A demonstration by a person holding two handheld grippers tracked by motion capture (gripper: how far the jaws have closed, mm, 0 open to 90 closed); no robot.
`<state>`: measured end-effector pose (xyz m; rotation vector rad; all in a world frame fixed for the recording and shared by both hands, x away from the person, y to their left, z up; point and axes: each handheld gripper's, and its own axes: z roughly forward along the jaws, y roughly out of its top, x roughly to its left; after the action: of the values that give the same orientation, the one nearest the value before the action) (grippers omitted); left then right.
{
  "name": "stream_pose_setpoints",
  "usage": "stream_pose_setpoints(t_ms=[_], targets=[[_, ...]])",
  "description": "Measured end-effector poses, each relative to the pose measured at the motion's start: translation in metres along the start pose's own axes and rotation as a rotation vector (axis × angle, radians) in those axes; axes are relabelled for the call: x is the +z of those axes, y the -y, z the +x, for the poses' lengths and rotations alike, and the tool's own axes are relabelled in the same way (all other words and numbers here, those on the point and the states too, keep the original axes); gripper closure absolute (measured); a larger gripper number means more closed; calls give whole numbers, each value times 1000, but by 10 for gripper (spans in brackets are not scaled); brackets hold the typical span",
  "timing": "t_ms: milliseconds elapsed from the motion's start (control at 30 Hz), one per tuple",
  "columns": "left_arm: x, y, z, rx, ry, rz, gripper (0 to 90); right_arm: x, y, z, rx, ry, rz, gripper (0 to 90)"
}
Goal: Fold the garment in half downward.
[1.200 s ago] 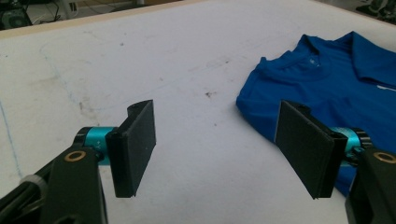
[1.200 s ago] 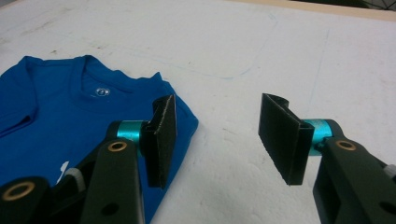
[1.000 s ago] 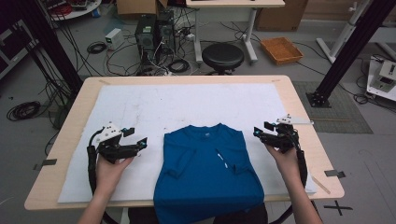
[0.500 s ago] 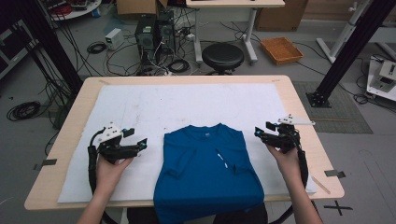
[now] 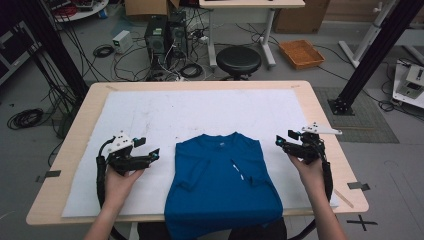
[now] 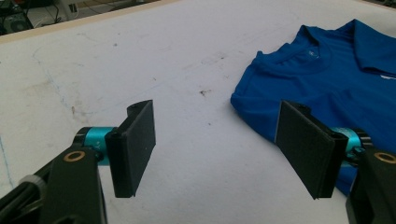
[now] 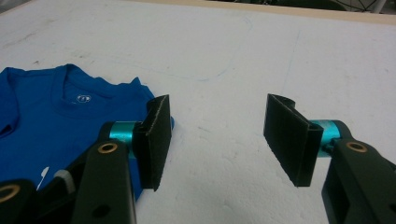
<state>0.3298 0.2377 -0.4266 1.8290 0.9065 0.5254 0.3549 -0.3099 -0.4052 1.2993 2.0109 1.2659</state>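
The left gripper (image 5: 150, 155) is held in the person's left hand (image 5: 120, 177) over the white mat (image 5: 200, 112) at the left side of the wooden table (image 5: 70, 135), just beside the left edge of the blue T-shirt (image 5: 222, 180) but not touching it. In the left gripper view, its jaws stand wide apart with nothing between them but bare mat (image 6: 187, 70); the shirt's shoulder (image 6: 261, 100) lies close to the right-hand pad (image 6: 303, 144). The T-shirt lies flat at the near middle of the mat, collar (image 5: 220, 142) pointing away from the person, both sleeves folded inward over the body, and its hem hanging over the near table edge. A small white mark (image 5: 237, 170) shows on the chest. The right gripper (image 5: 287, 145) is held in the person's right hand (image 5: 310, 167) near the right side of the shirt, apart from the fabric, with a grey plate (image 5: 322, 130) on top. In the right gripper view, its jaws are likewise spread and empty, and the shirt's collar (image 7: 84, 95) and shoulder lie behind the left-hand pad (image 7: 156, 140). Beyond the table stand a black stool (image 5: 238, 60) and an orange tray (image 5: 301, 52) on the floor.
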Motion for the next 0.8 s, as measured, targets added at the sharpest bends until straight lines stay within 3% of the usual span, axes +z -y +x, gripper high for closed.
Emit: stream_pose_setpoints(t_ms=[200, 300, 400, 600, 800], targets=[[5, -6, -2, -23, 29, 29, 291, 4, 0, 2, -8, -5, 8, 419], [7, -11, -4, -10, 24, 40, 291, 6, -1, 3, -11, -8, 10, 419], [8, -15, -6, -5, 14, 27, 291, 8, -2, 5, -10, -10, 12, 406], [15, -27, -10, -17, 35, 13, 291, 12, -7, 10, -12, -25, 14, 341], [23, -37, -12, -28, 51, -3, 296, 19, -12, 16, -23, -61, 10, 372]])
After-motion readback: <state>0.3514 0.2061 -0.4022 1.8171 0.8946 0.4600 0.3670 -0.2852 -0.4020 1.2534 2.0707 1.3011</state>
